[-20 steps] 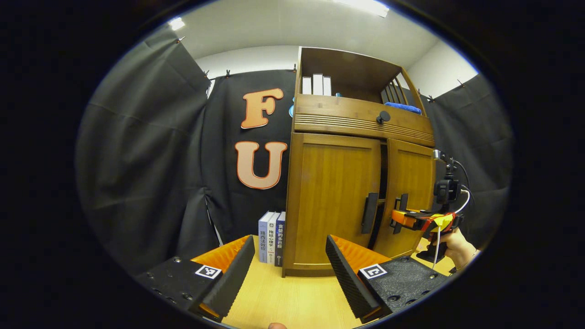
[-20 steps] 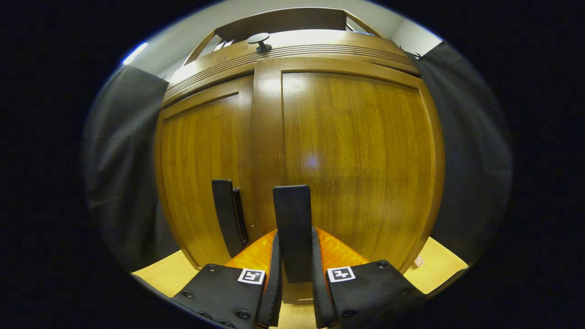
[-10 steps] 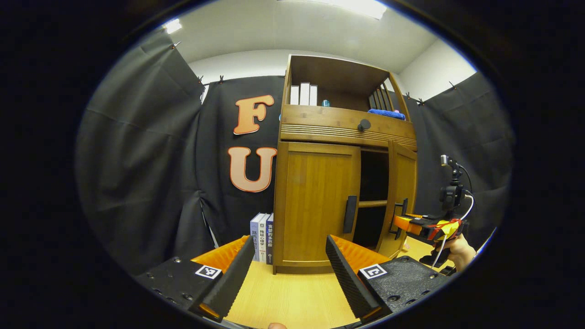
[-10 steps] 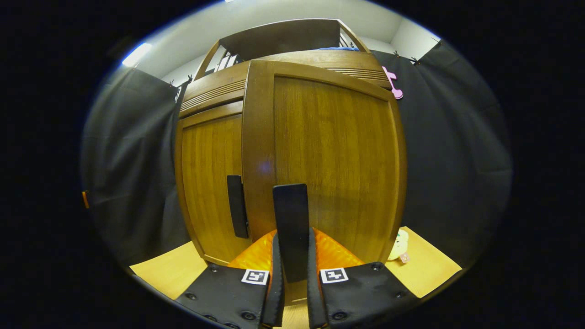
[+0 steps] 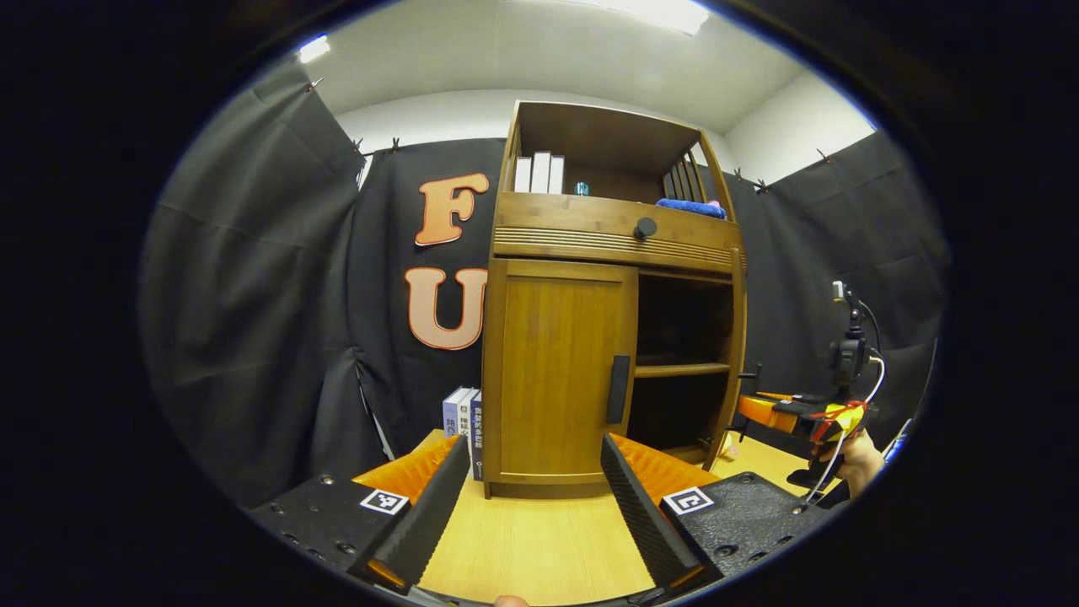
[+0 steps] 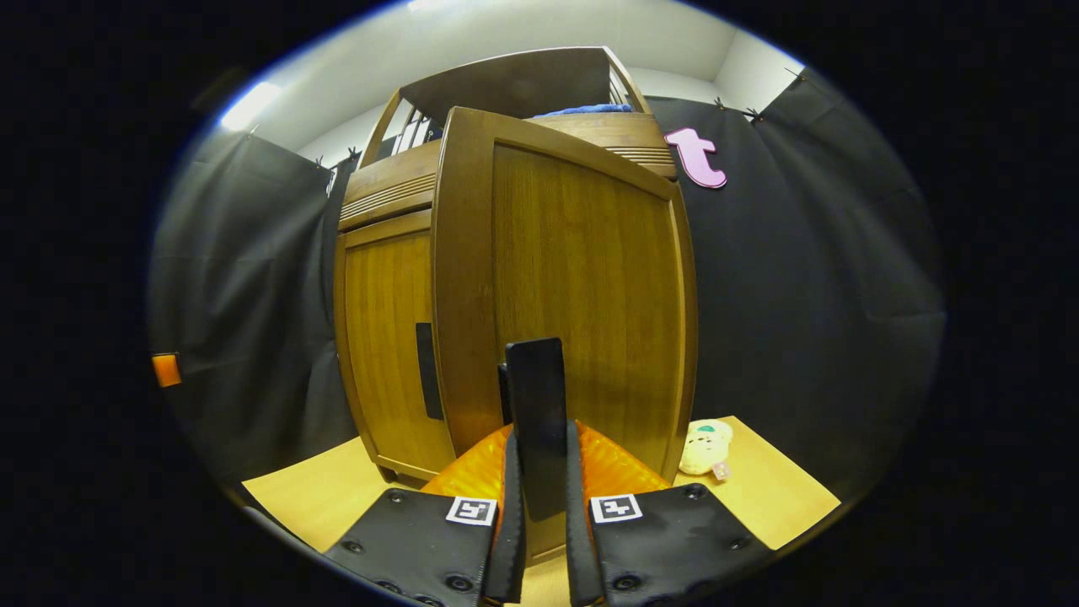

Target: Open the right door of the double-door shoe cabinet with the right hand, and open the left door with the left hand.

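The wooden shoe cabinet (image 5: 590,244) stands on the table in the left gripper view. Its left door (image 5: 556,371) is closed, with a dark vertical handle (image 5: 619,389). The right door (image 5: 740,354) stands swung out, seen almost edge-on, and an inner shelf (image 5: 679,369) shows. My left gripper (image 5: 531,497) is open, well short of the cabinet, nothing between its fingers. My right gripper (image 5: 759,409), held by a hand (image 5: 856,464), is at the open door's handle. In the right gripper view, my right gripper (image 6: 537,523) is shut on the right door's handle (image 6: 537,413); the right door (image 6: 590,295) fills the middle, the left door (image 6: 383,337) beyond.
Several books (image 5: 462,421) stand against the cabinet's left side. The top shelf holds white books (image 5: 539,173) and a blue cloth (image 5: 687,206); a drawer knob (image 5: 645,228) sits below. A small plush toy (image 6: 704,447) lies on the table (image 5: 539,548) right of the open door.
The right door has swung from barely ajar to wide open, pulled by my right gripper on its handle. My left gripper has stayed open while the cabinet drifted left in its view.
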The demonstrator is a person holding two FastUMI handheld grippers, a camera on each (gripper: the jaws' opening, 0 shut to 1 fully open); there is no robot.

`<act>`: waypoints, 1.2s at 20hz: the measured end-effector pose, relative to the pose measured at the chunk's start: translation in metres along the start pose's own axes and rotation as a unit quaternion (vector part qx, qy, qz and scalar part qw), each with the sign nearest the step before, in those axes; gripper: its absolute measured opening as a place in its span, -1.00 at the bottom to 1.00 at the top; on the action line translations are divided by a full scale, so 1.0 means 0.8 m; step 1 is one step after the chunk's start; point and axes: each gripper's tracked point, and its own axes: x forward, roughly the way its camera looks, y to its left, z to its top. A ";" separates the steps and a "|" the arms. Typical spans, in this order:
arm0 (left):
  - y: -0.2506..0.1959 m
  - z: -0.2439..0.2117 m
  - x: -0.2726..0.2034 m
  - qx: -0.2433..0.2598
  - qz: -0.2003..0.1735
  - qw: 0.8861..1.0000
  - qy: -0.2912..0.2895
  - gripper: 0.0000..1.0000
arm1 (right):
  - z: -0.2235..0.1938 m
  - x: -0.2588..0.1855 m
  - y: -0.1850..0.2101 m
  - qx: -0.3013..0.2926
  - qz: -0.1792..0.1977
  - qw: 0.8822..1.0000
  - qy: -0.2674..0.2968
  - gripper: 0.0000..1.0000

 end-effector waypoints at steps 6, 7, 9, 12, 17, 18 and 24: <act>-0.020 -0.003 0.001 0.004 -0.007 1.000 0.005 0.90 | 0.004 -0.028 -0.026 0.007 -0.010 1.000 0.008 -0.46; -0.023 -0.001 0.001 0.003 -0.008 1.000 0.004 0.96 | 0.003 -0.035 -0.032 0.008 -0.012 1.000 0.008 -0.46; -0.030 0.000 0.001 0.000 -0.009 1.000 0.002 0.91 | 0.001 -0.044 -0.040 0.012 -0.014 1.000 0.009 -0.47; -0.041 0.001 0.000 -0.001 -0.014 1.000 0.004 0.89 | -0.002 -0.055 -0.050 0.017 -0.018 1.000 0.010 -0.46; -0.058 -0.001 0.003 0.001 -0.022 1.000 0.006 0.84 | -0.002 -0.074 -0.078 0.016 -0.041 0.999 0.006 -0.62; -0.064 -0.003 0.005 0.000 -0.024 1.000 0.007 0.89 | 0.000 -0.081 -0.085 0.016 -0.042 0.999 0.003 -0.63; -0.092 -0.007 0.015 -0.002 -0.036 0.999 0.011 0.93 | 0.002 -0.095 -0.114 0.027 -0.051 0.998 0.007 -0.63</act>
